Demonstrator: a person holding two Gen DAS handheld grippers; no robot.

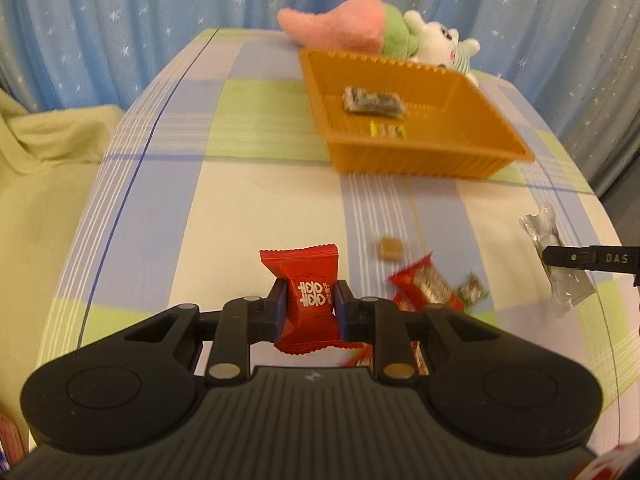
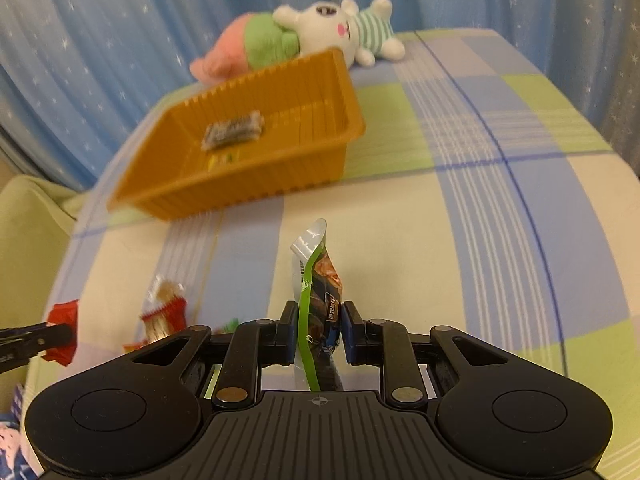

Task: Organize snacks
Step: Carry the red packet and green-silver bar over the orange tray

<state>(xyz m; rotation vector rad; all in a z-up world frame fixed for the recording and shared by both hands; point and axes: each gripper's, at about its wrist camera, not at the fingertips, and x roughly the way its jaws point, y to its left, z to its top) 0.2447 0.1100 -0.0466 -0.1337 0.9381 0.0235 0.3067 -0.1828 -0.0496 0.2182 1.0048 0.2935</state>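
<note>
My left gripper [image 1: 310,300] is shut on a red candy [image 1: 310,280] with white print, held a little above the checked tablecloth [image 1: 240,208]. My right gripper [image 2: 320,320] is shut on a silver and green snack packet [image 2: 312,256] that stands upright between the pads. From the left wrist view the packet [image 1: 544,224] and one right finger [image 1: 576,260] show at the right edge. An orange basket [image 1: 400,160] sits farther back, holding a dark wrapped snack [image 1: 374,102] and a small yellow-green candy [image 1: 387,131].
Loose on the cloth lie a brown candy [image 1: 390,249] and red-wrapped snacks [image 1: 424,284]. Plush toys [image 1: 360,28] lie behind the basket, in front of a blue starry curtain [image 1: 120,20]. Pale green fabric [image 1: 40,160] lies off the table's left edge.
</note>
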